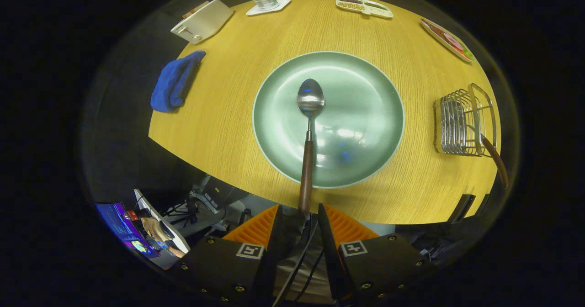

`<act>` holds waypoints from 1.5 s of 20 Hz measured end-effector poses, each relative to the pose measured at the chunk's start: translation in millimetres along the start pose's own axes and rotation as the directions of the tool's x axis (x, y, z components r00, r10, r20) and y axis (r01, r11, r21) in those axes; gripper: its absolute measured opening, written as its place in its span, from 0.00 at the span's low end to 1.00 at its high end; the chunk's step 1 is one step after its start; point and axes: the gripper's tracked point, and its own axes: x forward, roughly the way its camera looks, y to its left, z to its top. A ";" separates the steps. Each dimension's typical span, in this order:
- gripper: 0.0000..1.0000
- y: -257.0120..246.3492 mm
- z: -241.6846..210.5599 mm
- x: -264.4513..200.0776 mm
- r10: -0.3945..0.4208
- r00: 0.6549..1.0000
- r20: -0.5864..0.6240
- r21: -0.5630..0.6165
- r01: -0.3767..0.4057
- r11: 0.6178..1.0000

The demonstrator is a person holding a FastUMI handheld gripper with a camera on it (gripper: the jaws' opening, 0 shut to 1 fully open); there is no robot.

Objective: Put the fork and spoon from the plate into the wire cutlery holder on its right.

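Wooden table (237,115): spoon (309,133) on plate (365,87), handle end between parted fingers of gripper (299,215), ungripped; fork (496,156) in holder (459,124).

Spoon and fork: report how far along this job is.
Done: a wooden-handled utensil, likely the fork, sits in the wire cutlery holder. In hand: the gripper is open, its fingers either side of the spoon handle's end. Left: grasp the spoon, lift it off the green plate and put it in the holder.
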 end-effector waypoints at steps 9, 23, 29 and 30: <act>0.30 -2.5 1.5 16.2 -0.041 0.999 -0.023 0.013 0.041 0.999; 0.04 -35.4 10.0 -42.9 -0.087 0.994 0.065 -0.189 0.098 0.977; 0.04 -50.7 9.9 -63.6 -0.052 0.994 0.099 -0.198 0.071 0.978; 0.04 -51.3 11.7 -67.3 -0.044 0.993 0.112 -0.191 0.065 0.980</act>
